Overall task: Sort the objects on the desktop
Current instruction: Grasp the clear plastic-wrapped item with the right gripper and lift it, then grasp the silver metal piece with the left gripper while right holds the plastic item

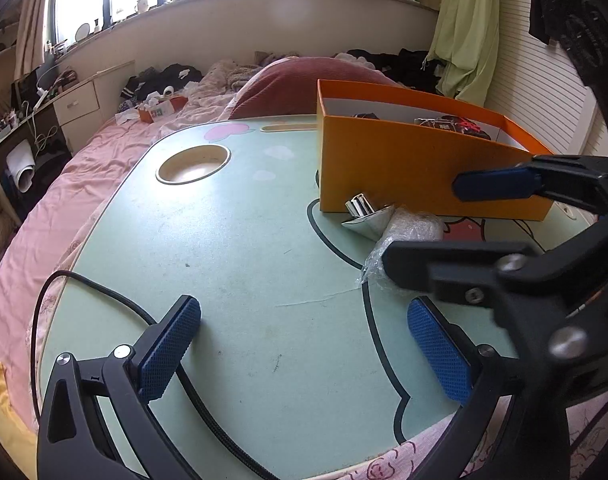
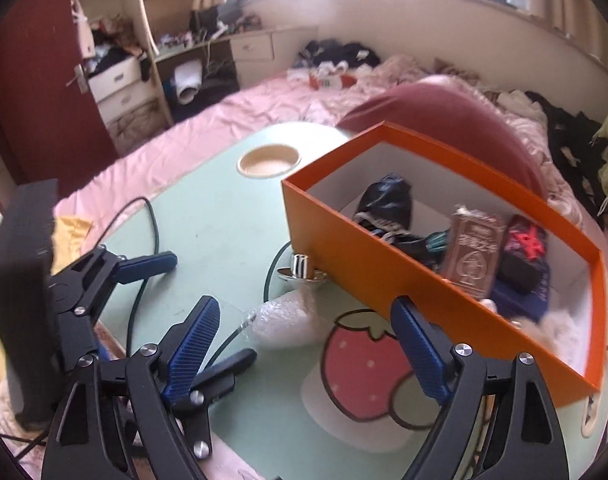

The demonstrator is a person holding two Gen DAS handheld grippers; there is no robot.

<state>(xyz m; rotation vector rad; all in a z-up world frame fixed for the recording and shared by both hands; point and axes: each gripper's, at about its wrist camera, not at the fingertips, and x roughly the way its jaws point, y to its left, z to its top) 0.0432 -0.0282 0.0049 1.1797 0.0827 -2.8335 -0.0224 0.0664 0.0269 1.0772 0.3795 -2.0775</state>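
The box [image 2: 384, 248] is orange outside and white inside. Beside the box, the table [image 1: 244, 240] is pale mint green, printed with a pink strawberry [image 2: 360, 372] dotted white and outlined in dark lines. The funnel [image 1: 364, 216] at the box's wall is shiny silver. Both grippers' pads [image 1: 168, 352] are blue with a fine knurled pattern on black frames. The sheet [image 1: 84, 184] behind the box is pink.

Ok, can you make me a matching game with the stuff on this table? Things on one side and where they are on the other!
Things:
1. shiny metal piece
2. bubble wrap bundle
3. black pouch
4. round cup hole

Places:
A. inside the orange box
B. far end of the green table
C. against the box's outer wall
D. beside the strawberry picture

Pairs: 1-C, 2-D, 3-A, 4-B
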